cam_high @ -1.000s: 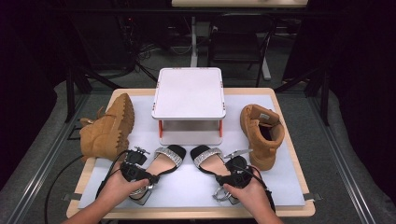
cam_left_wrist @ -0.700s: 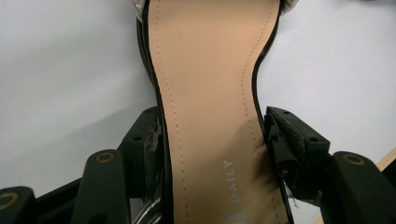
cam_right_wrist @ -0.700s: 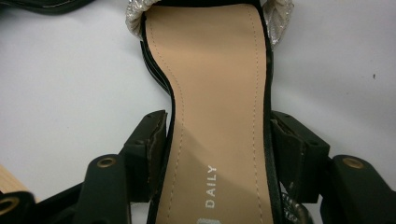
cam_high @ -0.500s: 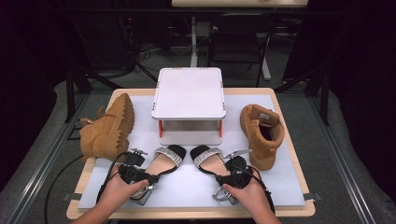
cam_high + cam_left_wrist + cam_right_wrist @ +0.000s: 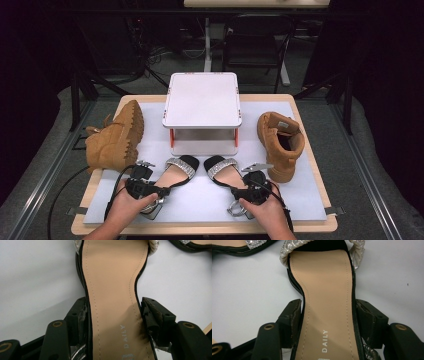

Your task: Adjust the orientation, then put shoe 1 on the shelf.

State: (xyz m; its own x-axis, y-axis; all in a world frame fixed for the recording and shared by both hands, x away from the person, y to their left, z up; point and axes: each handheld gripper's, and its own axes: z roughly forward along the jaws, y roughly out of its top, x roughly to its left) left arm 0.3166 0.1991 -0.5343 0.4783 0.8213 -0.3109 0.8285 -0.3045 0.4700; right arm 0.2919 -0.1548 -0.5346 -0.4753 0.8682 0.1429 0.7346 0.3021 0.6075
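Note:
Two black sandals with tan insoles and sparkly toe straps lie side by side on the white mat (image 5: 300, 200), toes pointing away from me. My left gripper (image 5: 159, 193) is shut on the heel part of the left sandal (image 5: 179, 171). In the left gripper view its pads (image 5: 81, 315) press both edges of the sole (image 5: 112, 290). My right gripper (image 5: 241, 194) grips the right sandal (image 5: 222, 170) the same way, with its jaws against the sides of the insole (image 5: 327, 302). A hand holds each gripper at the table's near edge.
A white stand with red legs (image 5: 202, 100) sits behind the sandals at the middle of the table. One tan boot (image 5: 115, 137) lies on its side at the left, and another tan boot (image 5: 280, 142) stands upright at the right. The wooden table edge (image 5: 200, 229) runs along the front.

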